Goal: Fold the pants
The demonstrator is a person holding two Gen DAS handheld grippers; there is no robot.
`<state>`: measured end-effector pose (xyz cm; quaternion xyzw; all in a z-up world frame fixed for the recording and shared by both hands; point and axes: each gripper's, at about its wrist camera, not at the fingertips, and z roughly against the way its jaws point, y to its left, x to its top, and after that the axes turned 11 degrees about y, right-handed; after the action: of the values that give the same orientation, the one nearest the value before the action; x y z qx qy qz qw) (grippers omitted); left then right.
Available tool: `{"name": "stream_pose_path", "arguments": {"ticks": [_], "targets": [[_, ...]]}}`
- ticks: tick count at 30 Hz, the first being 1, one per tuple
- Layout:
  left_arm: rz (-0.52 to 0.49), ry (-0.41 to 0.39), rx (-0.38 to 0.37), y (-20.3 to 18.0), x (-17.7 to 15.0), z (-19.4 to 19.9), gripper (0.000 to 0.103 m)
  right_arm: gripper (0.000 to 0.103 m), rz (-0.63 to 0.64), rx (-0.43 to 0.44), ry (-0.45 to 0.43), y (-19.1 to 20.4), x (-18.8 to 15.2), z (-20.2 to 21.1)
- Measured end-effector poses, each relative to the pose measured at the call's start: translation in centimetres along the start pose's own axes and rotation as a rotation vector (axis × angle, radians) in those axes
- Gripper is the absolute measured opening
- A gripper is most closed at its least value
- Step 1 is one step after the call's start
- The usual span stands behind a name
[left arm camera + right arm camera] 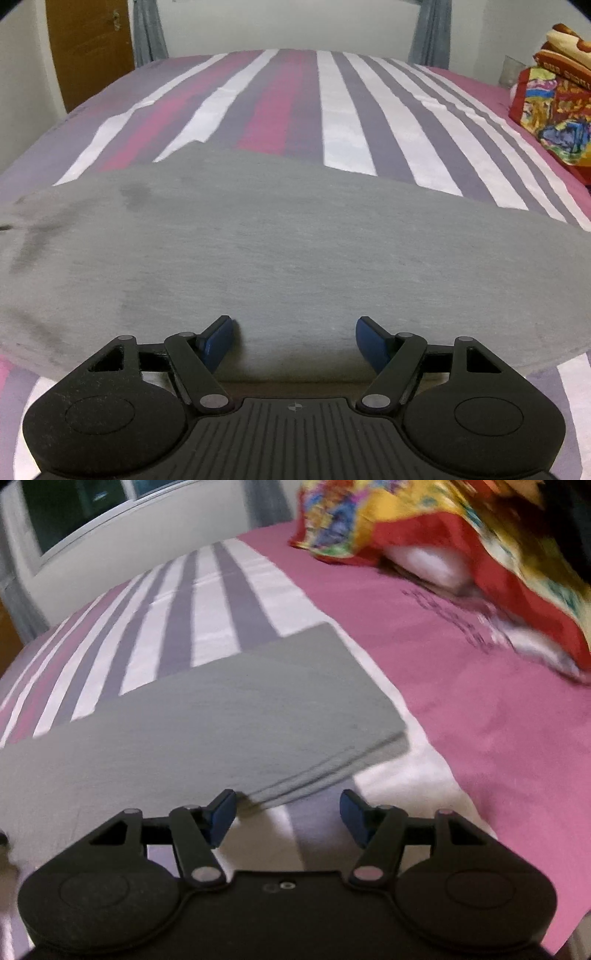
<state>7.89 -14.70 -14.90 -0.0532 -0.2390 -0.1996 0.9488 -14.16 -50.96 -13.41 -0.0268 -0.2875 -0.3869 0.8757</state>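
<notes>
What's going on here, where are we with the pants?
A person holds a gripper in each hand over grey pants lying flat on a striped bedsheet. The pants already look folded over: layered edges show at one end in the right wrist view. The left gripper sits at the pants' near edge, and the right gripper by the layered corner. Both have open jaws, holding nothing.
</notes>
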Motion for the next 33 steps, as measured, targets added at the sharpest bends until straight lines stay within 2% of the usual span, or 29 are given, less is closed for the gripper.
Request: {"name": "stream_pose_path", "arguments": {"ticks": [6,9,10,11,12,13,15,16,17,20,21,23,25,27,28,33], "targets": [[-0.028,0.005,0.016,-0.6,-0.3,-0.3,0.079,0.060,-0.133,0.040,-0.015,-1.4,1.3,-1.3],[-0.032,0.005,0.018,-0.6,-0.2,-0.4,0.079,0.051,-0.198,0.063,-0.030,-1.9,1.9,-2.0],[-0.033,0.004,0.020,-0.6,-0.2,-0.4,0.080,0.042,-0.217,0.070,-0.036,-2.0,2.1,-2.0],[-0.032,0.005,0.020,-0.6,-0.2,-0.4,0.080,0.024,-0.234,0.086,-0.046,-2.3,2.2,-1.9],[-0.030,0.006,0.019,-0.6,-0.2,-0.4,0.080,0.016,-0.242,0.108,-0.058,-2.4,2.2,-1.7],[-0.030,0.006,0.019,-0.6,-0.2,-0.4,0.080,0.014,-0.234,0.113,-0.071,-2.2,2.3,-1.5],[-0.032,0.004,0.019,-0.6,-0.2,-0.5,0.080,0.014,-0.195,0.086,-0.077,-1.9,2.4,-1.5],[-0.033,0.003,0.021,-0.7,-0.2,-0.6,0.080,0.022,-0.191,0.083,-0.064,-1.9,2.6,-1.9],[-0.033,0.002,0.022,-0.7,-0.2,-0.7,0.080,0.025,-0.209,0.094,-0.054,-2.2,2.6,-2.4],[-0.034,-0.002,0.028,-0.8,-0.2,-0.8,0.080,0.027,-0.237,0.104,-0.059,-2.3,2.8,-2.8],[-0.037,-0.003,0.029,-0.9,-0.3,-0.8,0.080,0.026,-0.231,0.096,-0.063,-2.1,2.9,-2.9],[-0.040,-0.002,0.028,-0.9,-0.3,-0.8,0.080,0.015,-0.236,0.104,-0.074,-1.9,2.9,-2.7],[-0.033,0.002,0.020,-0.6,-0.2,-0.6,0.079,0.013,-0.238,0.124,-0.100,-1.7,2.8,-2.1],[-0.034,0.004,0.019,-0.6,-0.1,-0.6,0.079,0.012,-0.206,0.101,-0.118,-1.4,2.8,-1.7],[-0.038,0.003,0.021,-0.7,-0.2,-0.7,0.079,0.013,-0.200,0.075,-0.092,-1.4,2.9,-2.2],[-0.046,0.008,0.026,-0.8,0.0,-0.7,0.080,0.021,-0.246,0.100,-0.062,-1.9,3.4,-3.0]]}}
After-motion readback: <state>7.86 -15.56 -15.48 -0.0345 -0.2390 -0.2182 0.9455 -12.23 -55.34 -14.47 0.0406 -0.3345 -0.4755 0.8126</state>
